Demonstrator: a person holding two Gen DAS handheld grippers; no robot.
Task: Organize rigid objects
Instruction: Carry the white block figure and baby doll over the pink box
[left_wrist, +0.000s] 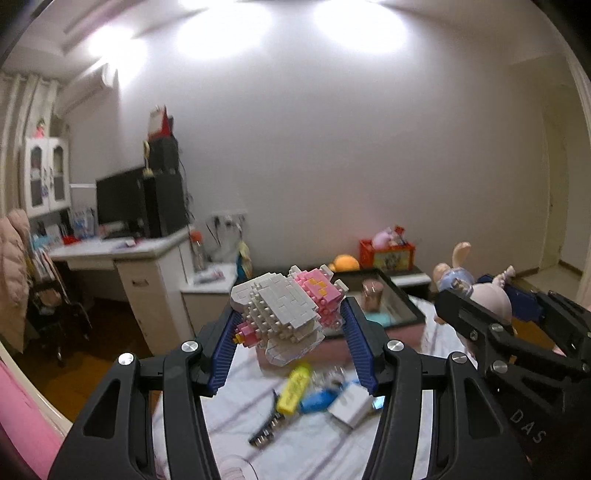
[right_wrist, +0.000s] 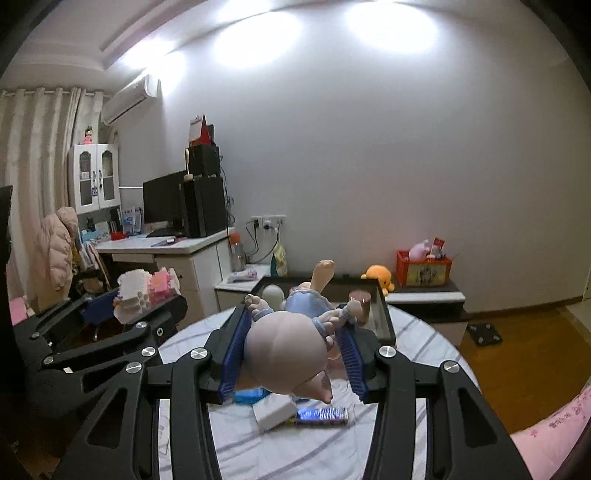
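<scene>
My left gripper (left_wrist: 290, 317) is shut on a white and pink brick-built figure (left_wrist: 284, 306), held up above the bed. The same figure (right_wrist: 144, 291) shows at the left of the right wrist view. My right gripper (right_wrist: 293, 325) is shut on a pale doll in a blue dress (right_wrist: 288, 339), gripped at its body with a leg pointing up. That doll (left_wrist: 476, 291) also appears at the right of the left wrist view. Beyond both lies a black open box (right_wrist: 384, 317) with a brown jar (right_wrist: 360, 301) inside.
On the striped sheet (left_wrist: 314, 443) below lie a yellow block (left_wrist: 293, 387), a blue piece (left_wrist: 317, 400), a white box (left_wrist: 349, 404) and a black strip (left_wrist: 264, 432). A battery (right_wrist: 321, 415) lies by the white box. A desk (right_wrist: 166, 245) stands left, a red toy crate (right_wrist: 423, 271) right.
</scene>
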